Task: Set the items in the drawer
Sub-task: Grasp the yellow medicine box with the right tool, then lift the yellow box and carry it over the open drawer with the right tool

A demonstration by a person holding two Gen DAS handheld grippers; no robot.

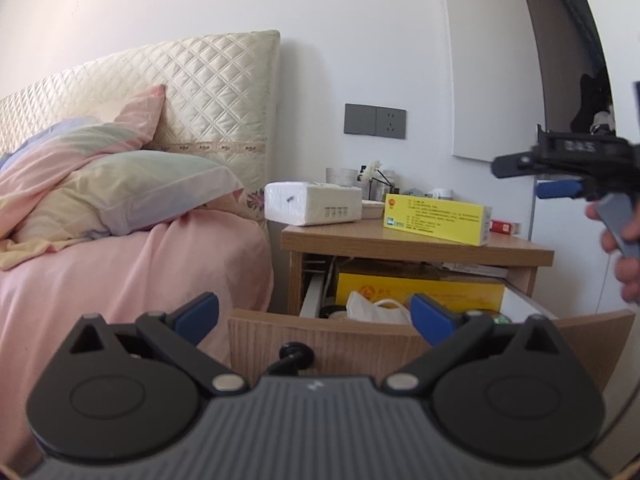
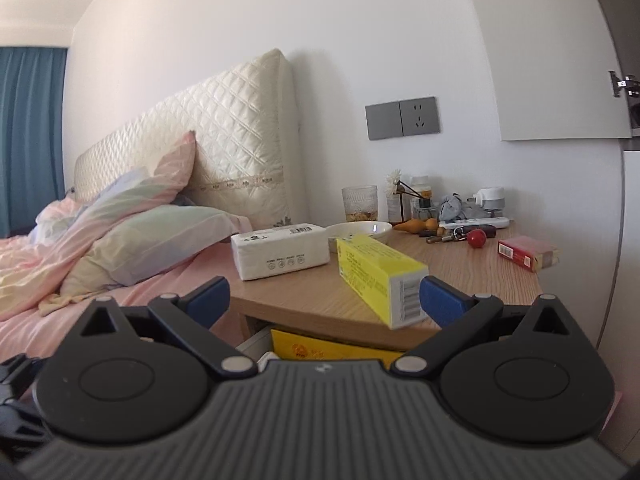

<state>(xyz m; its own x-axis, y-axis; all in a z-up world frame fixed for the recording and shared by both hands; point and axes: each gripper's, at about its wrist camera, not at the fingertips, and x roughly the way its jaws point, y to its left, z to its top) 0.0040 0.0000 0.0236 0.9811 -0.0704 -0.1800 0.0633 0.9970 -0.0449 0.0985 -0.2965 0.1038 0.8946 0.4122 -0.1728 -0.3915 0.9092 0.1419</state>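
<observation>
The wooden nightstand drawer [image 1: 360,340] stands pulled open, with a dark knob on its front; inside are a yellow box [image 1: 420,294] and a white face mask [image 1: 376,310]. On the nightstand top [image 2: 472,272] lie a long yellow box [image 2: 376,272], a white tissue pack [image 2: 280,250] and a red pack [image 2: 524,254]. My left gripper [image 1: 314,312] is open and empty, just in front of the drawer front. My right gripper [image 2: 324,296] is open and empty, level with the near end of the long yellow box; it also shows in the left wrist view [image 1: 560,176].
A bed with pink bedding [image 1: 120,272] and pillows lies left of the nightstand. At the back of the nightstand stand a glass [image 2: 359,204], a white bowl [image 2: 360,232], bottles, keys and a red ball [image 2: 477,239]. A wall socket [image 2: 402,118] is above.
</observation>
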